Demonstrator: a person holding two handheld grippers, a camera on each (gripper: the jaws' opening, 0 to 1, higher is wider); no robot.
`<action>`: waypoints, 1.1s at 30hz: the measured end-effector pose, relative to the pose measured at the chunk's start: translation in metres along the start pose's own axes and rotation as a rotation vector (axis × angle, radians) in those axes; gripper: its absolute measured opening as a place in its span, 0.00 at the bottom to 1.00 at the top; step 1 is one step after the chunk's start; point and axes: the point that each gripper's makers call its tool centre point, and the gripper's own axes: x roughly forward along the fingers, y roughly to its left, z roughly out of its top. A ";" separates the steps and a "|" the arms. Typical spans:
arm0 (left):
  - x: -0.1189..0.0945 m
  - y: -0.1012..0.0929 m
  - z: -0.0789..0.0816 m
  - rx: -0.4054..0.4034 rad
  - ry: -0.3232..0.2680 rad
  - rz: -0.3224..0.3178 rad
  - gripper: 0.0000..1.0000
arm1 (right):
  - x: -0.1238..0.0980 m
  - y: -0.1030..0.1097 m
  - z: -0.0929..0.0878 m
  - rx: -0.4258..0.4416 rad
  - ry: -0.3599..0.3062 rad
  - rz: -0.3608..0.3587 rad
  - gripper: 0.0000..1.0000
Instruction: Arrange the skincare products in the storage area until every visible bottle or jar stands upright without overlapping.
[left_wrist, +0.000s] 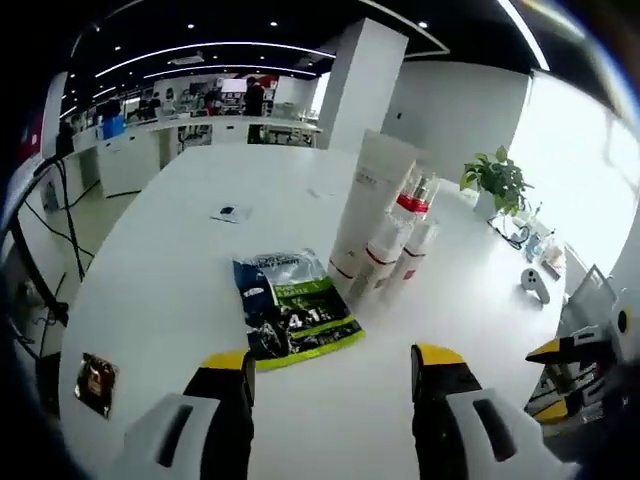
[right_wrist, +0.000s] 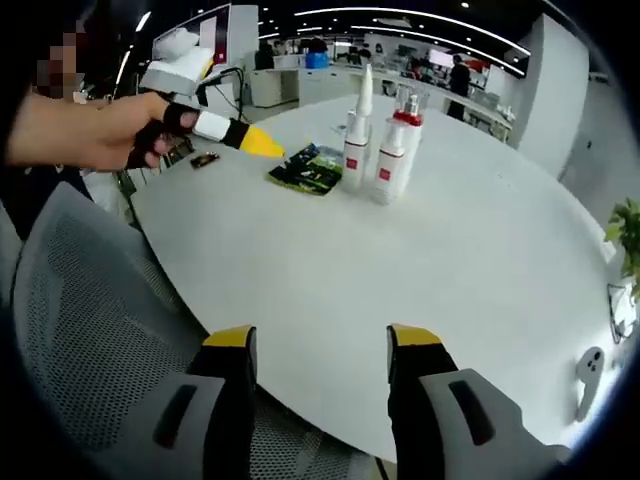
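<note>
White table (left_wrist: 170, 260): upright bottles (left_wrist: 385, 245) clustered beside tall tube (left_wrist: 368, 205); green pouch (left_wrist: 292, 308) flat nearby. Left gripper (left_wrist: 333, 370), right gripper (right_wrist: 315, 345): jaws spread, empty. Far items possibly blurred.

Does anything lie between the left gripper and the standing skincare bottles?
Partly: a flat dark blue and green pouch lies on the white table just ahead of the open left gripper, slightly left of the white, red-banded bottles.

- I see a white table (left_wrist: 180, 290).
- On it: a tube (left_wrist: 368, 205), bottles (left_wrist: 400, 240), a green pouch (left_wrist: 292, 312), a dark packet (left_wrist: 97, 380), a card (left_wrist: 230, 213).
</note>
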 end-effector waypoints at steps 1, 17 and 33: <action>-0.006 -0.005 -0.005 0.014 0.005 -0.006 0.65 | -0.001 0.001 0.004 0.019 -0.016 0.014 0.49; -0.062 -0.019 -0.070 0.240 0.153 0.001 0.62 | -0.086 -0.064 0.231 0.203 -0.745 0.048 0.52; -0.079 -0.019 -0.100 0.428 0.215 0.054 0.61 | -0.161 -0.001 0.217 -0.154 -0.792 -0.009 0.31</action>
